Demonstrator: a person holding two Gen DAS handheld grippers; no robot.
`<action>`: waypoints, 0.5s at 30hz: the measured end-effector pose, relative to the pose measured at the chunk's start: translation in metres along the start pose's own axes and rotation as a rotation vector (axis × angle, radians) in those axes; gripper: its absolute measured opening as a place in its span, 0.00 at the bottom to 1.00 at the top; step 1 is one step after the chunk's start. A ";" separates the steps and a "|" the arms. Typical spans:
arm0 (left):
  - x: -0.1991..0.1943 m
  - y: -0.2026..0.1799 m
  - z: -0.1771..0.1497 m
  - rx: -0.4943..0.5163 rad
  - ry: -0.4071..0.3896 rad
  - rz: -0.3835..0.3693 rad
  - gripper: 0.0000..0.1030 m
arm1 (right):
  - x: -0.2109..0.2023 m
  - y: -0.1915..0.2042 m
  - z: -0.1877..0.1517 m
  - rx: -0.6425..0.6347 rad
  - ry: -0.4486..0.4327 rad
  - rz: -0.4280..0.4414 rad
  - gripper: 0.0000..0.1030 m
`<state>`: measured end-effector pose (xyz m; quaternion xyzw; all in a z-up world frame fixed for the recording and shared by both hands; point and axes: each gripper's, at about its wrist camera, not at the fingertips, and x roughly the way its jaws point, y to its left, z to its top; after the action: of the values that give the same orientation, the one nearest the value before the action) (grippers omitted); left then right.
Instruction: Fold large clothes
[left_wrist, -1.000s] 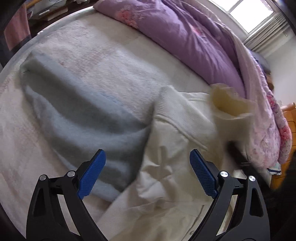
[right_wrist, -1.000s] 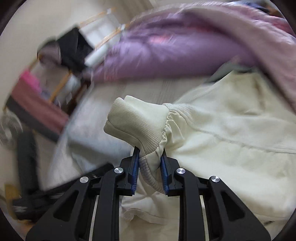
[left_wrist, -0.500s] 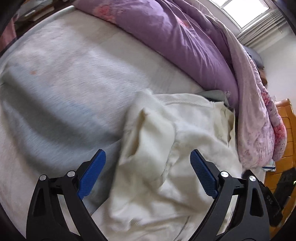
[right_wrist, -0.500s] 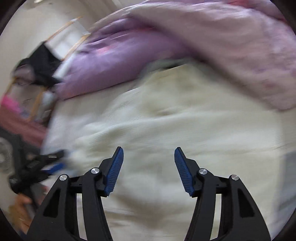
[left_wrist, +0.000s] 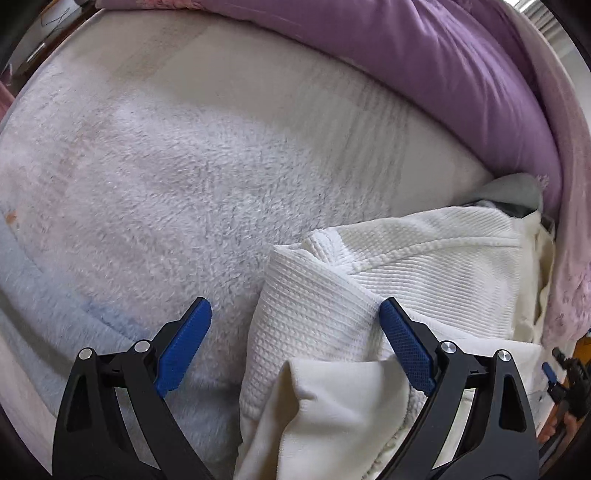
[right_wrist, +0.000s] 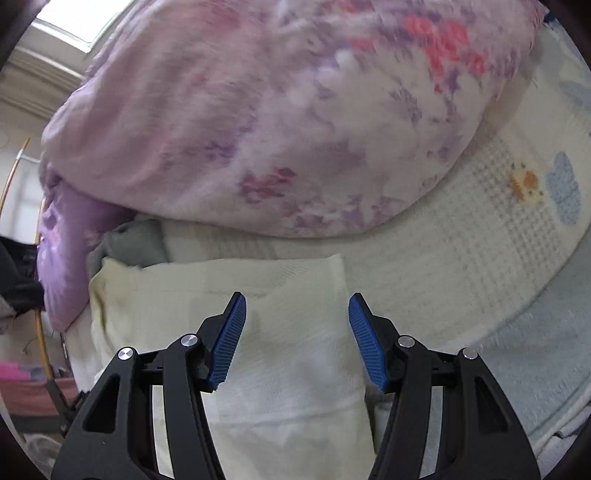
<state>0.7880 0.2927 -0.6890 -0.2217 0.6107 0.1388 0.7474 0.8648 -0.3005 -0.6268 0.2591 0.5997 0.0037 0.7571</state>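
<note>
- Hovering with its blue-padded jaws spread wide and empty, the left gripper (left_wrist: 295, 339) points down at the bed, low in the left wrist frame.
- Between and below those jaws lies the cream ribbed knit garment (left_wrist: 399, 280), filling the lower right.
- The right gripper (right_wrist: 297, 339), its jaws having just been opening, stands released with nothing pinched, over the same garment's folded edge (right_wrist: 258, 295).
- A white fleecy blanket (left_wrist: 166, 192) spreads left; a purple floral quilt (right_wrist: 277, 110) is heaped across the top.
</note>
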 end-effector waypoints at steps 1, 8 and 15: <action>0.001 -0.002 0.001 0.009 -0.003 0.005 0.89 | 0.009 -0.001 0.003 0.007 0.016 -0.008 0.54; 0.008 -0.012 0.016 0.017 0.002 0.006 0.52 | 0.033 -0.013 0.016 0.048 0.040 0.017 0.43; -0.016 -0.043 0.002 0.142 -0.107 0.049 0.11 | -0.001 -0.003 0.000 -0.041 -0.057 0.122 0.08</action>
<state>0.8069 0.2572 -0.6661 -0.1453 0.5833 0.1250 0.7893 0.8642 -0.3032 -0.6268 0.2796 0.5609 0.0544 0.7774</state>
